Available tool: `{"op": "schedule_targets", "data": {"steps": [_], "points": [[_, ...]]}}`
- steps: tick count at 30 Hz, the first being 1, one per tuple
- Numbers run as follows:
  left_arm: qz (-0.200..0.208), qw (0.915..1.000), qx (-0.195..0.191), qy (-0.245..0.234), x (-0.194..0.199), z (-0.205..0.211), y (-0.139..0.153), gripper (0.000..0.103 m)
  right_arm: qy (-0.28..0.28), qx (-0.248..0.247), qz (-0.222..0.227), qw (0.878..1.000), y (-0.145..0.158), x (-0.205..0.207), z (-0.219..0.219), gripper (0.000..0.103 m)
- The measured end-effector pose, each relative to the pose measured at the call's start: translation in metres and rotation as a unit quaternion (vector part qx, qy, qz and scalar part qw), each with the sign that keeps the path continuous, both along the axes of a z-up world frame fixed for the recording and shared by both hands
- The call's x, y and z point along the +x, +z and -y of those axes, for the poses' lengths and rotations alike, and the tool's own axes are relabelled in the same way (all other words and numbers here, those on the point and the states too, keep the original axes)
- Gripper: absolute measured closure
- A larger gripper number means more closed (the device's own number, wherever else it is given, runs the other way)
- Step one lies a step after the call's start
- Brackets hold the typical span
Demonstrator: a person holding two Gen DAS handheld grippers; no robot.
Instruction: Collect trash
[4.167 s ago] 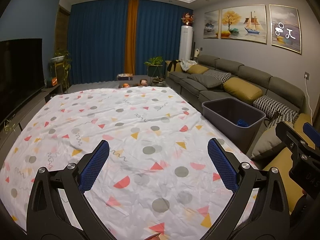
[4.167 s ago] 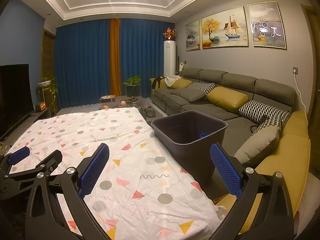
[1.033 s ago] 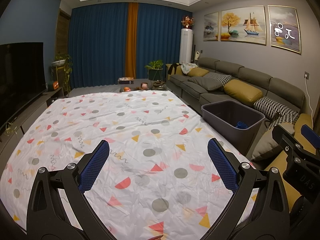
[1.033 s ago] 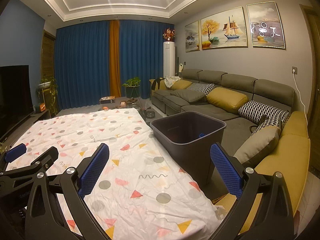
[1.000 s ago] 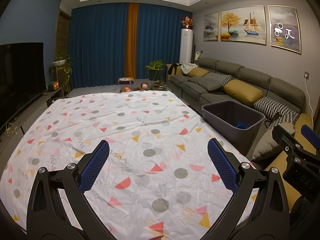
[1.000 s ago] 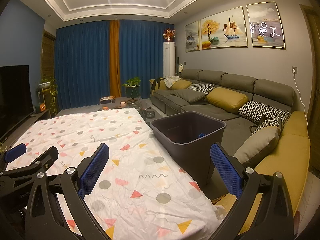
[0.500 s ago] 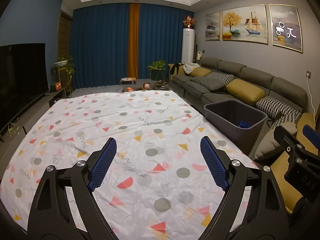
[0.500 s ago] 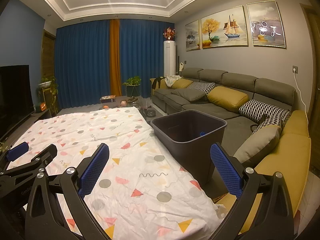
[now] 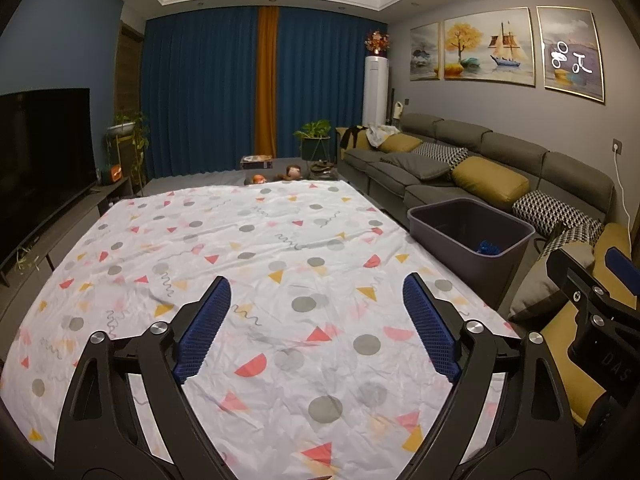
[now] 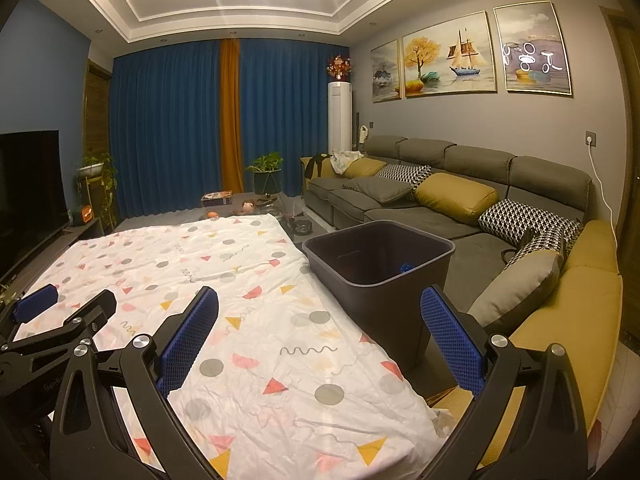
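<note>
Grey bin [image 10: 384, 280] beside the table holds a blue scrap [image 9: 489, 247].

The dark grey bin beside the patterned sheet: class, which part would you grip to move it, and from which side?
Grip the dark grey bin by its rolled top rim on the wall nearest the sheet, coming down from above. The bin stands upright with its mouth open, so that thin lip fits between open fingers; the tapered walls are too wide.

Ahead and to the right of our left gripper [image 9: 316, 312], whose jaws are opening with nothing between them, stands the dark grey bin [image 9: 468, 240], upright and open-topped. A small blue scrap [image 9: 486, 247] lies inside, against its right-hand wall. It stands directly ahead of our right gripper [image 10: 320, 324].
</note>
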State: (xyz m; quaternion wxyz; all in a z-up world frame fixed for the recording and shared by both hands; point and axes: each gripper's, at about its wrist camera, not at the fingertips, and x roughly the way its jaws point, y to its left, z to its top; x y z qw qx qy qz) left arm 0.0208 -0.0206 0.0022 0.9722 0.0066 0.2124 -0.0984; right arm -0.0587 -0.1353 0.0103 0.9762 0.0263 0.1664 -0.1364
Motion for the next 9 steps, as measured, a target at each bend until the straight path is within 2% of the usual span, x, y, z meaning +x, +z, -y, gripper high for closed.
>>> {"op": "schedule_targets", "data": {"steps": [9], "points": [[-0.004,0.9999,0.001,0.014,0.0010,-0.0019,0.0001,0.009,0.001,0.000,0.000,1.000,0.0003,0.0007,-0.0004,0.006]]}}
